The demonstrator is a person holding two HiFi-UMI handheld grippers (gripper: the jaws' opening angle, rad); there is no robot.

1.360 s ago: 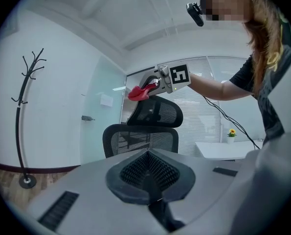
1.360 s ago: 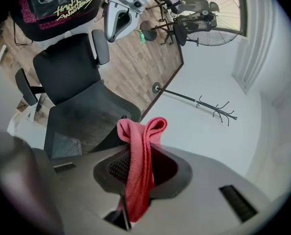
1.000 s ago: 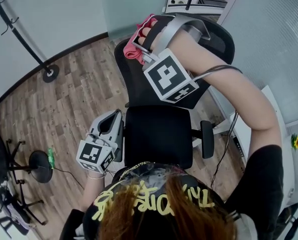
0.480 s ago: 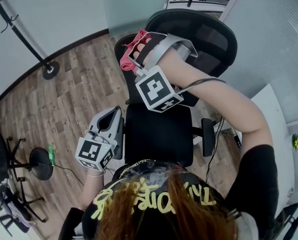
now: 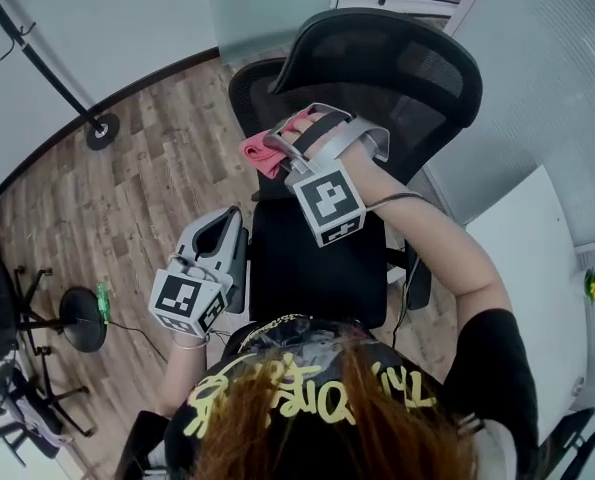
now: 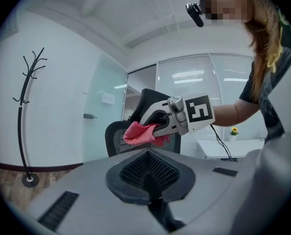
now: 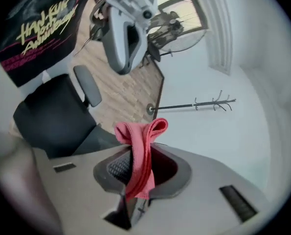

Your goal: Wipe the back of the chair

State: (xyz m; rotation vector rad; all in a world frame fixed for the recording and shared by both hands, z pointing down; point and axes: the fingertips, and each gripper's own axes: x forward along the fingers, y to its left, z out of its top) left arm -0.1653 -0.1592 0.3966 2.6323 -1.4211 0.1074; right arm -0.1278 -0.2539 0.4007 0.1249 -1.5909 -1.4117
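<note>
**Pink cloth** (image 7: 139, 146). Soft woven fabric, folded over on itself. Pinched between the two pads of the right gripper (image 5: 280, 146), which is clenched on it. A loop stands above the jaws and a tail hangs below.

**Location.** In the head view the cloth sits just off centre toward 11 o'clock, at the left edge of the chair back (image 5: 397, 58). Whether it presses on the mesh or hangs a little clear cannot be told.

**Chair back.** Black mesh on a curved frame, filling 12 to 1 o'clock. The seat (image 5: 317, 268) is directly below it, and one armrest (image 5: 415, 280) lies at 4 o'clock.

**Left gripper** (image 6: 148, 169). Pads closed together with nothing between them. It is held low at 8 o'clock beside the seat's left edge, well apart from the cloth, and takes no part in the wiping.

**Surroundings.**
- Wood-plank floor (image 5: 147, 178).
- Coat stand (image 5: 99, 131) at 10 o'clock.
- White desk (image 5: 527, 258) at 3 o'clock.

**Step in hand (judged).** Wiping is under way, with the cloth brought to the lower left margin of the back.

**Next move (judged).**
- Keep a firm grip on the cloth.
- Lay the loose fold flat against the mesh.
- Draw it across toward 1 o'clock, or upward along the frame, with light, even pressure.
- The chair may swivel or roll under the push. The idle left gripper could steady the seat.
</note>
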